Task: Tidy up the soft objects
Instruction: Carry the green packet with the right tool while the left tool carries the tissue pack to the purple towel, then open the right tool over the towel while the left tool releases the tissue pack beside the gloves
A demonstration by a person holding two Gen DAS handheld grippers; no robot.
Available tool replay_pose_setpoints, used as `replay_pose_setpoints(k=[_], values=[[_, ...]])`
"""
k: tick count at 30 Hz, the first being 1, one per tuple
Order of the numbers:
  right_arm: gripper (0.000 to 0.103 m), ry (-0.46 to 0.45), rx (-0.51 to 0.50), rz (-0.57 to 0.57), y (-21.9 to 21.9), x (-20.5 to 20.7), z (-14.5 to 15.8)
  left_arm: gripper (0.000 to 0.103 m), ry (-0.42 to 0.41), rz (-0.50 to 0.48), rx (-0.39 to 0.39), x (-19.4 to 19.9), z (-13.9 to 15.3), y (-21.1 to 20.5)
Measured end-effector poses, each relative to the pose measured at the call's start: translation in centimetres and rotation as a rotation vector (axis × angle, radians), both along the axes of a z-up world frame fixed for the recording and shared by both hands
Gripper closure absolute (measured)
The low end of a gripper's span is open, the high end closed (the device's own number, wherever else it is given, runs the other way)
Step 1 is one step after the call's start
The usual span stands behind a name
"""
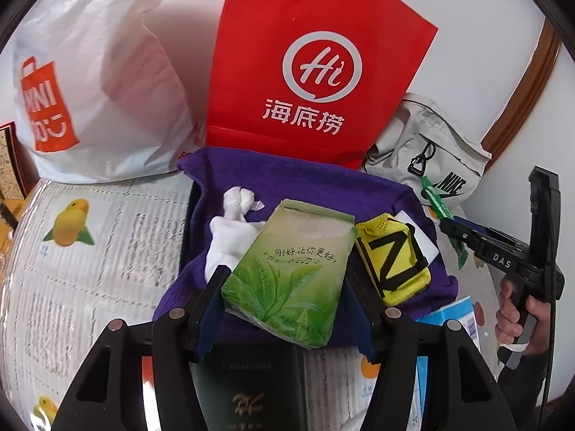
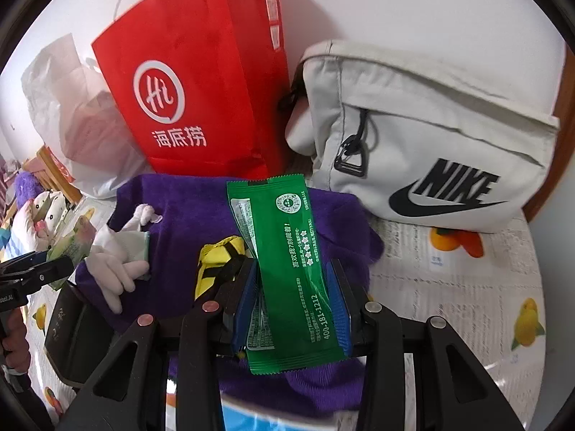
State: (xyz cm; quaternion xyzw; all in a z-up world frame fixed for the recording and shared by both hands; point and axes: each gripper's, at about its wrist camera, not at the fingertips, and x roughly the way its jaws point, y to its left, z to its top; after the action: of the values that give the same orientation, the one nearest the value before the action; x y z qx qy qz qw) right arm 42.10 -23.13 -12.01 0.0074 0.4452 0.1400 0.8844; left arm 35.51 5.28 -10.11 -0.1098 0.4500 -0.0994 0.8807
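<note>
My left gripper [image 1: 287, 273] is shut on a green tissue pack [image 1: 287, 287], held tilted over a purple towel [image 1: 305, 186]. On the towel lie a white glove [image 1: 230, 237] and a yellow pouch with black stripes [image 1: 395, 258]. My right gripper [image 2: 293, 269] is shut on a long green sachet [image 2: 287, 251], held over the towel's right part [image 2: 187, 215]. The glove [image 2: 115, 258] and pouch [image 2: 215, 262] lie to its left. The right gripper [image 1: 452, 226] also shows at the right of the left wrist view, in a person's hand [image 1: 517, 316].
A red paper bag [image 1: 305, 72], a white plastic shopping bag [image 1: 90, 89] and a pale Nike bag [image 2: 431, 143] stand against the wall behind the towel. A dark box [image 1: 251, 388] and a blue box [image 1: 456, 316] lie near me. The table has a fruit-print cover [image 1: 90, 251].
</note>
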Motion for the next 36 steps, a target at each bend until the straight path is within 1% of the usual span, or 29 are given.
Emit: replay_pose_setpoints(k=[6, 8, 10, 12, 14, 15, 17, 19, 24, 29, 30, 33, 34, 36], values=[[0.063, 0.059, -0.006, 0.006, 0.4, 2.3, -1.8, 0.043, 0.026, -0.022, 0.002, 1.8, -1.0, -0.7], [0.063, 0.089, 0.013, 0.000, 0.3, 2.9, -2.4, 0.043, 0.025, -0.023, -0.003, 2.4, -1.2, -0.8], [0.060, 0.115, 0.023, 0.002, 0.3, 3.2, -2.9, 0.043, 0.028, -0.025, -0.008, 3.1, -1.5, -1.0], [0.058, 0.120, 0.033, -0.001, 0.2, 3.2, -3.2, 0.043, 0.041, -0.022, -0.012, 4.0, -1.9, -1.2], [0.056, 0.130, 0.048, 0.025, 0.3, 3.0, -3.4, 0.043, 0.052, -0.024, -0.009, 4.8, -2.2, -1.4], [0.055, 0.127, 0.048, 0.026, 0.3, 2.8, -3.3, 0.043, 0.056, -0.021, -0.004, 5.1, -2.3, -1.5], [0.049, 0.107, 0.043, 0.034, 0.3, 2.4, -3.0, 0.043, 0.060, -0.017, 0.008, 5.7, -2.5, -1.8], [0.037, 0.079, 0.031, 0.034, 0.2, 2.0, -2.6, 0.043, 0.070, -0.014, 0.021, 6.3, -2.7, -2.1], [0.036, 0.038, 0.043, 0.037, -0.2, 0.5, -1.2, 0.043, 0.102, -0.007, 0.027, 7.5, -3.5, -2.5], [0.036, -0.026, 0.045, 0.032, -0.4, -2.6, 0.1, 0.042, 0.131, -0.008, 0.025, 8.1, -4.0, -2.8], [0.036, -0.031, 0.054, 0.034, -0.5, -3.3, 0.3, 0.041, 0.135, -0.012, 0.027, 8.2, -4.1, -3.0], [0.036, -0.038, 0.062, 0.049, -0.3, -5.0, 0.8, 0.025, 0.142, -0.014, 0.004, 8.2, -4.0, -3.3], [0.036, -0.041, 0.053, 0.056, -0.1, -5.5, 1.0, 0.023, 0.143, -0.010, -0.020, 8.0, -3.9, -3.2], [0.036, -0.056, 0.023, 0.062, 0.4, -6.7, 1.4, 0.023, 0.138, -0.007, -0.058, 7.5, -3.3, -3.0]])
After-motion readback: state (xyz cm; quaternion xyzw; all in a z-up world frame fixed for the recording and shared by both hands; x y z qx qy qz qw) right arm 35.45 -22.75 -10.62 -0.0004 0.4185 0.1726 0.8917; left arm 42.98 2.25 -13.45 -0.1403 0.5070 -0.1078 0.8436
